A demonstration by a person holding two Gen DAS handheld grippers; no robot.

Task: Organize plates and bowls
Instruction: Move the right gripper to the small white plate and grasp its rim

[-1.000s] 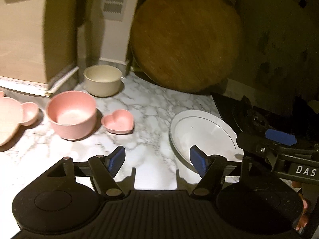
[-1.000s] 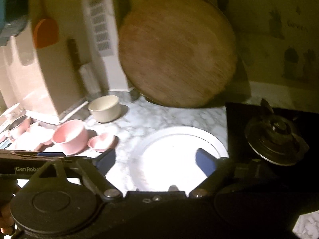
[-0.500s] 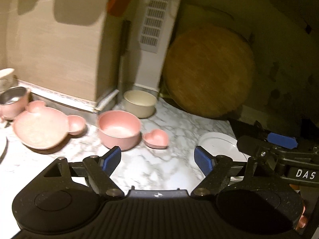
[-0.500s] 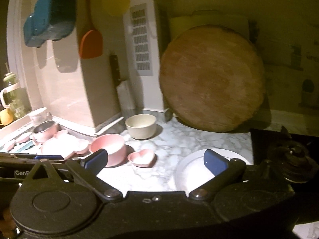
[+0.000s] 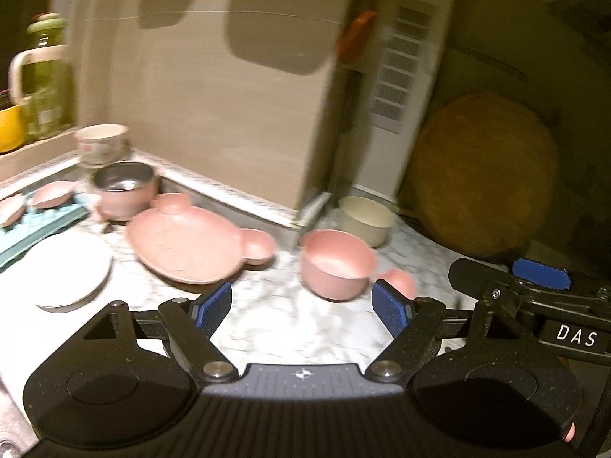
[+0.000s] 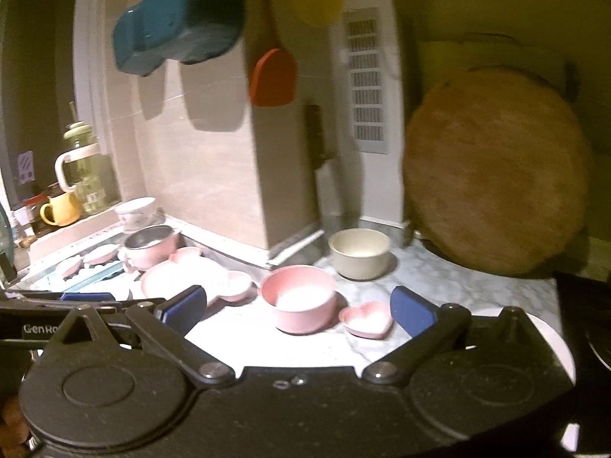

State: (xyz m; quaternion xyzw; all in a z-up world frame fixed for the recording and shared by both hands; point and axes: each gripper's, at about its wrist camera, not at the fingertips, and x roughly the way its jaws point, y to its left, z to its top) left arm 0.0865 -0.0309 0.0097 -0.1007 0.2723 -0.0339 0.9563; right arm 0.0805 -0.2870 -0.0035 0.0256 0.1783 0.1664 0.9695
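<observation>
"DAS" label (image 5: 576, 336) marks the right gripper (image 6: 298, 307), "GenRo" the left gripper (image 5: 301, 305); both gape empty, pink bowl (image 5: 336, 265) just beyond, right of bear-shaped plate (image 5: 187, 244)

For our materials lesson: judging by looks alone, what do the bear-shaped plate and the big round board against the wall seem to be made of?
Bear-shaped plate: probably matte plastic or a fibre composite, given its even dull pink and moulded ears. Round board: likely unfinished wood, given its brown, streaky, non-glossy face. Motion blur leaves both uncertain.

Both wrist views overlook the pink bowl (image 5: 336, 263) (image 6: 299, 297).
</observation>
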